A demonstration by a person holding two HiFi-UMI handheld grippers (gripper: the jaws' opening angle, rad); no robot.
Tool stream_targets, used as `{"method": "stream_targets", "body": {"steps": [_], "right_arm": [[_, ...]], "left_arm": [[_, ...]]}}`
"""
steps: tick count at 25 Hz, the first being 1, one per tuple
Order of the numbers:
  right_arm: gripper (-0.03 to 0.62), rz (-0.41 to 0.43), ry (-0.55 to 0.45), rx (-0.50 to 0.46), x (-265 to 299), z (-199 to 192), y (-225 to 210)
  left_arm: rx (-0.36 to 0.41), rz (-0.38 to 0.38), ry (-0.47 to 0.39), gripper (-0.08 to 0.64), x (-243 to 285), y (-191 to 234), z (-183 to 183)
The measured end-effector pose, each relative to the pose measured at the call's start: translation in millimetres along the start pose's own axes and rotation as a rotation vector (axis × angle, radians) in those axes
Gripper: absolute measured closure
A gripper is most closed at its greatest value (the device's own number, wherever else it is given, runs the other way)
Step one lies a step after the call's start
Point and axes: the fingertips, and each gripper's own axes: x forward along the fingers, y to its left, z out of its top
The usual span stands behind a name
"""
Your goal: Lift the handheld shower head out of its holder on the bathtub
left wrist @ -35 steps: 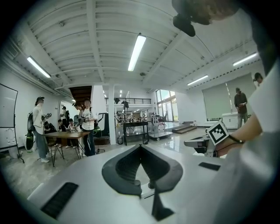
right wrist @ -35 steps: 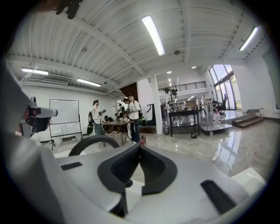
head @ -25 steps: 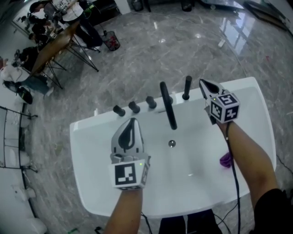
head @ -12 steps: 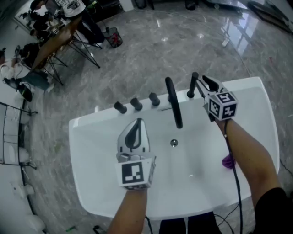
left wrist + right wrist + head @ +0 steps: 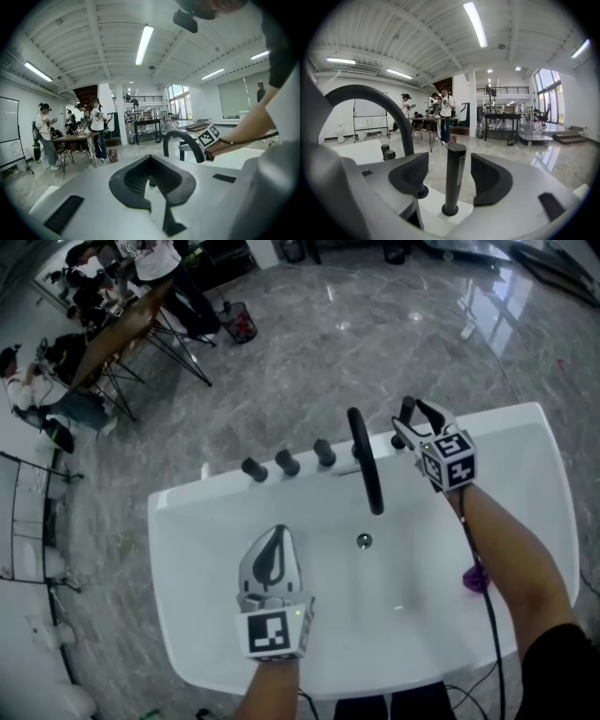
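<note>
The black stick-shaped shower head point(image 5: 454, 176) stands upright in its round holder point(image 5: 450, 209) on the white bathtub's far rim point(image 5: 487, 423). My right gripper point(image 5: 449, 174) is open; its jaws have just been opening and now stand on either side of the shower head, with a gap on each side. From the head view the right gripper point(image 5: 411, 424) is at the shower head point(image 5: 406, 412), right of the arched black spout point(image 5: 366, 460). My left gripper point(image 5: 275, 532) hovers over the tub's basin, shut and holding nothing, with its tips point(image 5: 150, 159) together.
Three black knobs point(image 5: 287, 462) line the rim left of the spout. A drain point(image 5: 364, 541) sits in the basin. A purple object point(image 5: 473, 579) lies by my right forearm. People stand at a table point(image 5: 112, 324) across the marble floor.
The right gripper's jaws went from shut to wide open and moved in round the shower head. The left gripper drew back toward the tub's near edge.
</note>
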Motion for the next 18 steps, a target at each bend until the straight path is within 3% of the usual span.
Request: {"method": "stream_targets", "body": {"steps": [7, 12, 15, 18], "right_arm": [[0.326, -0.002, 0.035, 0.019, 10, -9, -6], [0.337, -0.004, 0.048, 0.068, 14, -17, -13], [0.441, 0.012, 0.049, 0.052, 19, -18, -8], [0.445, 0.011, 0.042, 0.055, 23, -17, -7]], "left_arm": [[0.016, 0.023, -0.006, 0.552, -10, 13, 9], [0.014, 0.038, 0.033, 0.552, -22, 20, -8], [0.004, 0.048, 0.047, 0.552, -27, 22, -20], [0.025, 0.046, 0.052, 0.552, -30, 21, -23]]}}
